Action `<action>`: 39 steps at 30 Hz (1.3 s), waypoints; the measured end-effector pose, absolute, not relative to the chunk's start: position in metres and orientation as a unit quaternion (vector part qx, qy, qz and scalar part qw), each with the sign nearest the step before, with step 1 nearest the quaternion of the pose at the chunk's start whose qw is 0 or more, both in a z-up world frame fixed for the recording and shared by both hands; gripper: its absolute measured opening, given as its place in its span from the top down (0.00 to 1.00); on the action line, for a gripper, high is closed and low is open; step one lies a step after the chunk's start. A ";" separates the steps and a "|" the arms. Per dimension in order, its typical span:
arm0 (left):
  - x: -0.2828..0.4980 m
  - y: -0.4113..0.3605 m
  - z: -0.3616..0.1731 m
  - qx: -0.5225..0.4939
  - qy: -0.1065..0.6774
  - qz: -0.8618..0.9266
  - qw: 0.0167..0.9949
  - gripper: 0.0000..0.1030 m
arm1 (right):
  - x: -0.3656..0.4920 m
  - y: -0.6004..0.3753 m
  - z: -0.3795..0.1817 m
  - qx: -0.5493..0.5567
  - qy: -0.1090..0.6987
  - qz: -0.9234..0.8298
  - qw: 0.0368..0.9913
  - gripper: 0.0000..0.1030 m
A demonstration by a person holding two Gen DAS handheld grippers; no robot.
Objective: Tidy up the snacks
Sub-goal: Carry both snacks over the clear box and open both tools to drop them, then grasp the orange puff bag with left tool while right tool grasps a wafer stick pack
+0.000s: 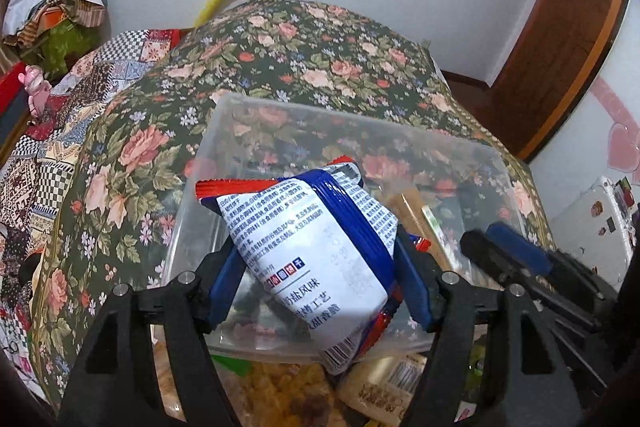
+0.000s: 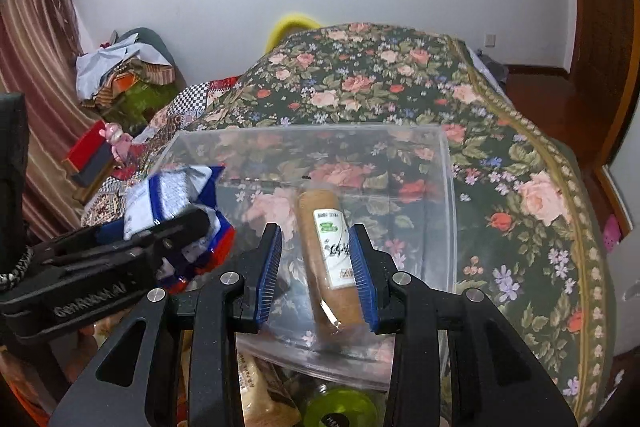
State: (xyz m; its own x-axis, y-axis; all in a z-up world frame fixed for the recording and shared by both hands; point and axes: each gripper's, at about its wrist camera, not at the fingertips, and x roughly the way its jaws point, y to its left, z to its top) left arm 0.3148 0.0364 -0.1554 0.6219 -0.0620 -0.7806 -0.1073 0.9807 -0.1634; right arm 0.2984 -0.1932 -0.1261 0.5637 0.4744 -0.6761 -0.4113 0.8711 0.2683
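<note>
The left gripper [image 1: 316, 279] clamps a blue-and-white snack packet [image 1: 316, 239] over the clear plastic bin [image 1: 224, 147] on the floral bedspread [image 1: 320, 51]. The right gripper [image 2: 316, 275] hangs spread above a brown wrapped snack roll [image 2: 330, 247] inside the bin.

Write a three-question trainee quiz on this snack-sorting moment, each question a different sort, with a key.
1. True or false: the left gripper holds the white and blue snack packet.
2. What lies inside the clear plastic bin? A) a brown wrapped snack roll B) a banana C) a mug
3. Fill in: the right gripper is ____, its jaws apart on either side of the brown wrapped snack roll in its view.

Key: 1 true; 2 A; 3 open.
</note>
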 end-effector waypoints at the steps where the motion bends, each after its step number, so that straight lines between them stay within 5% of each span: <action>1: 0.314 0.036 -0.155 -0.097 0.436 0.011 0.895 0.33 | 0.294 -0.194 -0.122 0.035 0.391 0.252 0.885 0.69; 13: 0.260 0.038 -0.097 -0.071 0.373 0.000 0.925 0.30 | 0.251 -0.218 -0.077 0.026 0.342 0.258 0.903 0.55; 23: 0.187 0.060 -0.060 -0.049 0.333 -0.003 0.942 0.13 | 0.207 -0.259 -0.064 0.016 0.319 0.236 0.918 0.43; 39: 0.126 0.104 -0.126 -0.059 0.411 0.033 0.909 0.10 | 0.173 -0.332 -0.125 0.037 0.406 0.151 0.900 0.41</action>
